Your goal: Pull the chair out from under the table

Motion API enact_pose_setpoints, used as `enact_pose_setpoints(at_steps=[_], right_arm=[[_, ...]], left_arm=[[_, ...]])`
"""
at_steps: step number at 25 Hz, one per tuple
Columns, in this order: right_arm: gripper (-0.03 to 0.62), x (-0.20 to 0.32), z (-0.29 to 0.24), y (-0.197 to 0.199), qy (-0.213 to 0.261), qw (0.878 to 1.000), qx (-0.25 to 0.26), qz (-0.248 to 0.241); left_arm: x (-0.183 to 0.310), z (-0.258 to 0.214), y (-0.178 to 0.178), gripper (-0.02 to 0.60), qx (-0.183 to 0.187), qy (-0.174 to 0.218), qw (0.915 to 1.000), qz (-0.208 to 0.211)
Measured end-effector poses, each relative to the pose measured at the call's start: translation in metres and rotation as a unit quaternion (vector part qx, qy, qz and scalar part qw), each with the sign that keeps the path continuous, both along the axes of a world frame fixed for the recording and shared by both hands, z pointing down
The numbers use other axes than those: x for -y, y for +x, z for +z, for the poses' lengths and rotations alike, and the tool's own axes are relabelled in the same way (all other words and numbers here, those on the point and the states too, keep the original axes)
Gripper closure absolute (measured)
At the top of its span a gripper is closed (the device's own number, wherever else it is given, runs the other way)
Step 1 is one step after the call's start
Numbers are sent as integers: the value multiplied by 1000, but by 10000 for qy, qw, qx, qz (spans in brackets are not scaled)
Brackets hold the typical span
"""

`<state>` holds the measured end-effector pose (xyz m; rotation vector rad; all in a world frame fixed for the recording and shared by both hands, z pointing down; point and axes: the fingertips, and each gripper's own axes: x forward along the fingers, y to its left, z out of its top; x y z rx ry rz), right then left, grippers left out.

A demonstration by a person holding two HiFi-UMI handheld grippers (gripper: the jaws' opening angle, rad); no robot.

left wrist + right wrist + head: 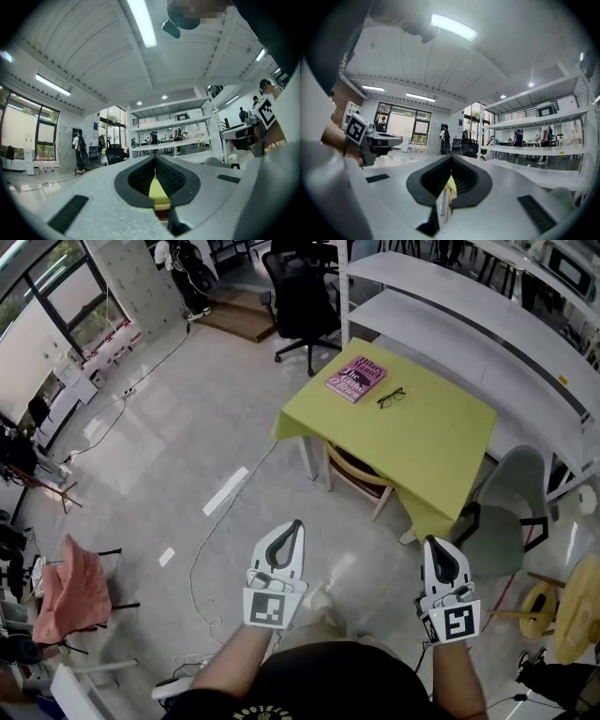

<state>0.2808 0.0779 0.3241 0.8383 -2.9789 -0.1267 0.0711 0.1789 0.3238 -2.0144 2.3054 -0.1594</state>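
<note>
Head view: where's the chair [360, 472]?
— Tucked under the green-clothed bench [433, 442], well ahead of both grippers.
— Any writing?
— A pink book [356, 378] beside glasses [391, 397]; title unreadable. Left gripper [295, 524] and right gripper [434, 543]: jaws fully closed, holding nothing.

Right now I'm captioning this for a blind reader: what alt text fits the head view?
A left gripper and a right gripper, both shut and empty, point toward a table with a yellow-green cloth, a wooden chair tucked under it. A pink book and glasses lie on the table.
</note>
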Motion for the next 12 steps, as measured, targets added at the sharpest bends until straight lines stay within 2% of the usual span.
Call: enact_pose_setpoints(at_steps=[12], right_arm=[[588,15,8,-32,-169,9996,-144,181]], left_arm=[[24,11,-40,572,-159,-51,9996,237]])
